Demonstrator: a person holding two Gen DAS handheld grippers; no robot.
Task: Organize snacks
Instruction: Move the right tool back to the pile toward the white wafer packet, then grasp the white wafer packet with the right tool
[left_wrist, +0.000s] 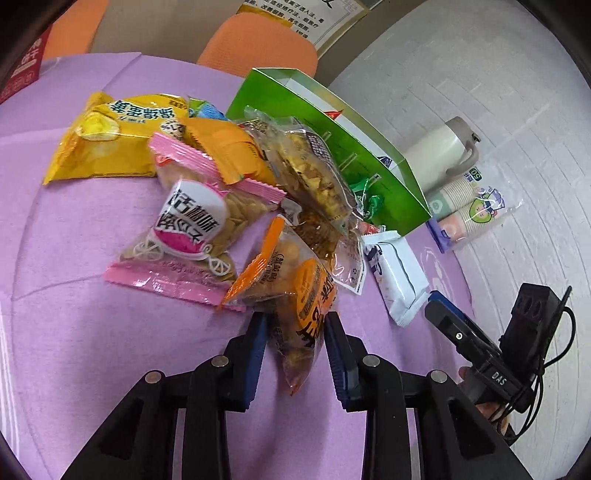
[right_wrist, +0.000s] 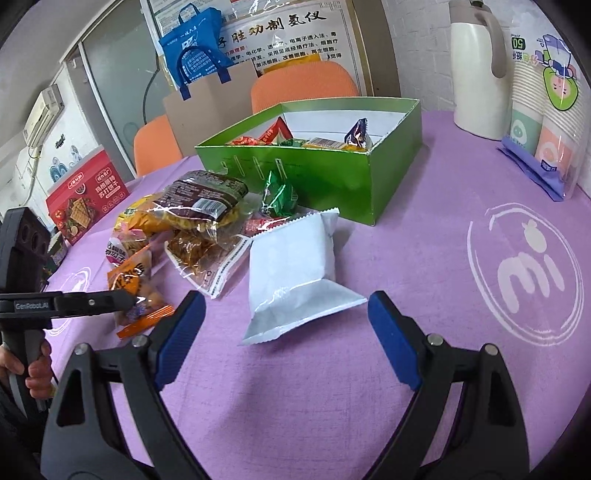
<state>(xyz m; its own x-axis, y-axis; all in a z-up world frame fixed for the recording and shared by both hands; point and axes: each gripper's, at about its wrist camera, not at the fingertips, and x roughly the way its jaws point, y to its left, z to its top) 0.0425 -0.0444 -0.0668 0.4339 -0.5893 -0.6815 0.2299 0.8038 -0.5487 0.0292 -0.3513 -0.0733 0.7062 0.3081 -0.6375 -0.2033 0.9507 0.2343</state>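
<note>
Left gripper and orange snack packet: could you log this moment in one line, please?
left gripper: shut on orange snack packet | right gripper: open

Legible markings on gripper hardware, tablecloth, cup pack and wall poster.

The right gripper body (left_wrist: 496, 376), seen from the left wrist view, carries "DAS" in white. The left gripper arm (right_wrist: 31, 305), seen from the right wrist view, reads "GenRobot.AI". The purple tablecloth (right_wrist: 461, 229) bears a white ringed logo (right_wrist: 526, 275) reading "mi". The paper cup pack (right_wrist: 543, 122) shows "50", printed upside down in this view; the same figure shows on it in the left wrist view. The wall poster (right_wrist: 280, 33) has a large Chinese headline and smaller Chinese lines, too small to transcribe with certainty. The red cracker box (right_wrist: 86, 194) and snack packets carry Chinese print, not reliably readable.
</note>
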